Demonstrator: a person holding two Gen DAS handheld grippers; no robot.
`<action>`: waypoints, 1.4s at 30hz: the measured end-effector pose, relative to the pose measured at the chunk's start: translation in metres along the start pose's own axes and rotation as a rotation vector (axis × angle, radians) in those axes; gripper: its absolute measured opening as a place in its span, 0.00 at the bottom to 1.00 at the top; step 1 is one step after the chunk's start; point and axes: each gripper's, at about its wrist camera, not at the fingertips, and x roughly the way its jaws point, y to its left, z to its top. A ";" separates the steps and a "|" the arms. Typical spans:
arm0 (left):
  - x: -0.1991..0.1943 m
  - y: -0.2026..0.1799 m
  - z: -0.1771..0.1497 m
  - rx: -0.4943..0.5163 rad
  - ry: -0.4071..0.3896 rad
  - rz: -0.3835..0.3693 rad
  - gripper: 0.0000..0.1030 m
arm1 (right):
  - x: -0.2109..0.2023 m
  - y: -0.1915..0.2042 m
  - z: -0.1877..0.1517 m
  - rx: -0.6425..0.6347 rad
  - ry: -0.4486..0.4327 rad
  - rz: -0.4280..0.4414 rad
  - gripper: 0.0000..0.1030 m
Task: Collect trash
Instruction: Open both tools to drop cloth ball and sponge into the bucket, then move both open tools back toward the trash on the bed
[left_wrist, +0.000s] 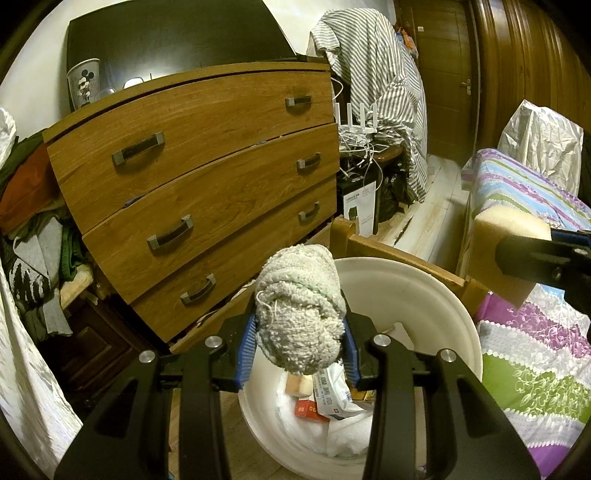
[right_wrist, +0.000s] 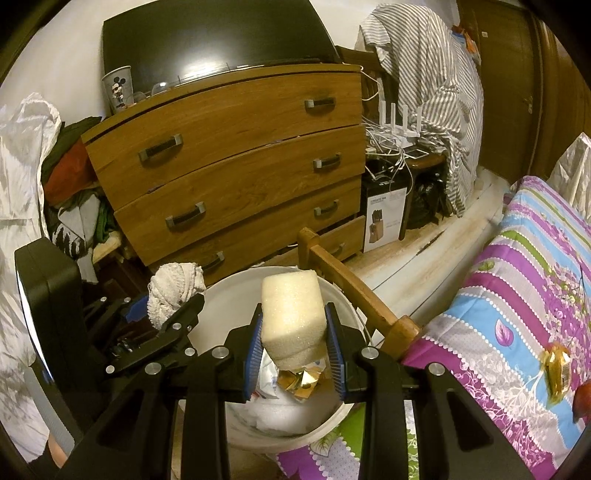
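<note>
My left gripper (left_wrist: 299, 343) is shut on a wadded grey knit cloth (left_wrist: 301, 306) and holds it over the left rim of a white bucket (left_wrist: 443, 295). In the right wrist view the cloth (right_wrist: 173, 291) and left gripper (right_wrist: 162, 317) show at the bucket's left edge. My right gripper (right_wrist: 293, 350) is shut on a pale foam block (right_wrist: 291, 314) above the bucket (right_wrist: 221, 295). The foam block (left_wrist: 509, 236) shows at the right in the left wrist view. Inside the bucket lie wrappers (left_wrist: 332, 391), a small orange box (left_wrist: 310, 410) and gold foil (right_wrist: 299, 380).
A wooden chest of drawers (left_wrist: 192, 177) stands behind the bucket. A wooden bed post and rail (right_wrist: 351, 288) run beside it. The bed with a striped floral cover (right_wrist: 517, 314) is at the right, bearing a gold wrapper (right_wrist: 556, 373). Clothes (left_wrist: 33, 229) are piled at the left.
</note>
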 end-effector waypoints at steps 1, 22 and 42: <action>0.000 0.000 0.000 0.000 0.000 0.000 0.37 | 0.001 0.000 0.000 0.000 0.000 0.000 0.32; 0.002 0.001 -0.001 -0.002 0.002 0.002 0.37 | 0.002 0.000 0.006 -0.011 -0.009 0.011 0.32; 0.013 0.011 -0.011 -0.015 0.037 0.051 0.74 | 0.008 -0.006 0.003 0.014 -0.022 0.023 0.54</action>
